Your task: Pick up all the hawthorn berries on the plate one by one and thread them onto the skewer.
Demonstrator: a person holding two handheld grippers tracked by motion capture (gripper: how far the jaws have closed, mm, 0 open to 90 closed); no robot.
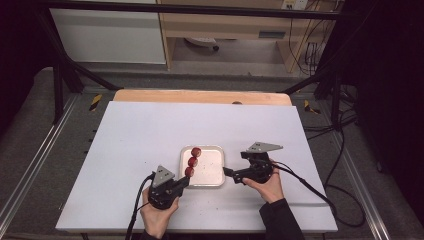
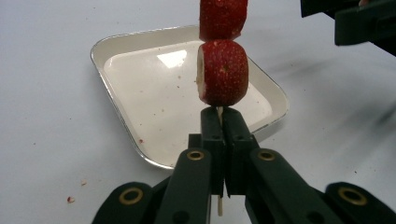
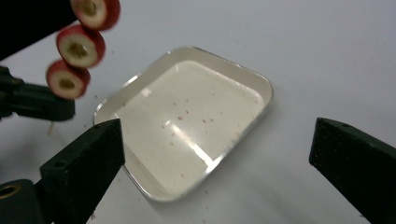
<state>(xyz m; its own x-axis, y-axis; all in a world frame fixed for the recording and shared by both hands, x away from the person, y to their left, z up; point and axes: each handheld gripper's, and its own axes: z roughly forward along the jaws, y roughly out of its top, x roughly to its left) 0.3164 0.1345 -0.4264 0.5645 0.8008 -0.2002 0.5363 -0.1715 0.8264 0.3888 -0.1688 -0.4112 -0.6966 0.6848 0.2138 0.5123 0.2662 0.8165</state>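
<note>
- While our left tongs pinch the skewer of strawberry slices above the tray, our right tongs stand wide open and empty.
- We judge the thin stick could twist in that narrow grip, tipping fruit onto the counter.
- The tray rim sits close below; bare counter lies all around.

high view: above, facing forward and down on the whole worktop | left gripper view: low, close, along its jaws | right gripper view: close, angled down | shared: tray, frame centre in each
</note>
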